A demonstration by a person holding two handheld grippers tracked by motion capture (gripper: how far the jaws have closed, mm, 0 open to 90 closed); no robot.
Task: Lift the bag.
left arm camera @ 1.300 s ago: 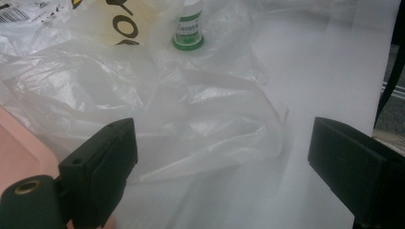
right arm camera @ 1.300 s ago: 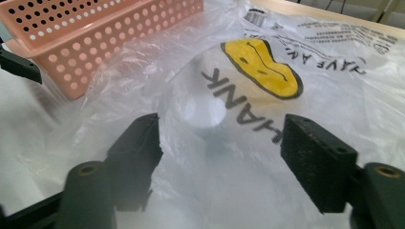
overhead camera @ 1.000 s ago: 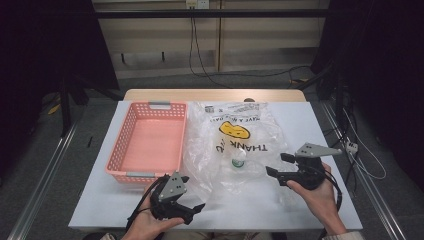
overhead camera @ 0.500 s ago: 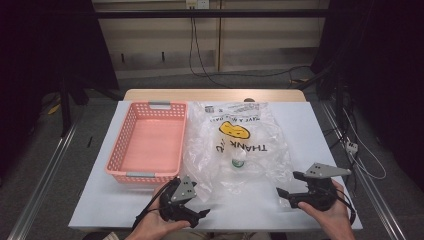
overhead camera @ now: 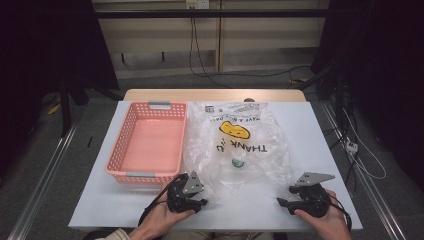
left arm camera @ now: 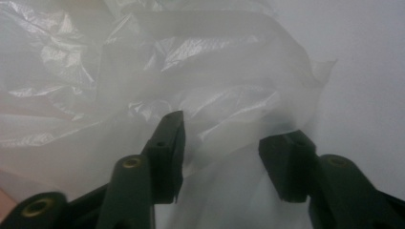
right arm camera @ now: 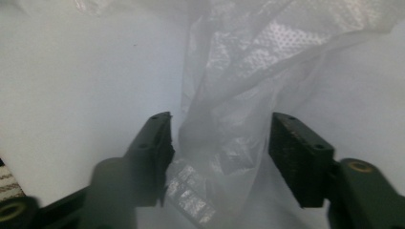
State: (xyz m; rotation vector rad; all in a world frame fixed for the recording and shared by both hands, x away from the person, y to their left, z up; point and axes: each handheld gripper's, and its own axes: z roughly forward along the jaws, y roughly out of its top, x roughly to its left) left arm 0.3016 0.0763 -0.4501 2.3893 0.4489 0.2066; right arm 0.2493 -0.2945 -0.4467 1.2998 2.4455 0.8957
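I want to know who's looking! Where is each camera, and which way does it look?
High view: above the person's side, looking down at the white table; both hands show.
Left gripper view: rides the left tongs, facing the crinkly clear plastic bag.
Right gripper view: rides the right tongs.
Both gripper views share that bag.

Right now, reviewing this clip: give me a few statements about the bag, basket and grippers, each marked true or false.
1. The pink basket lies left of the plastic bag. True.
2. The basket holds a bottle. False: it looks empty.
3. Bag film lies between the jaws of the left gripper. True.
4. The right gripper is fully shut on the bag. False: its jaws, just closing, have gaps beside the film.
5. The bag bears a yellow print. True.
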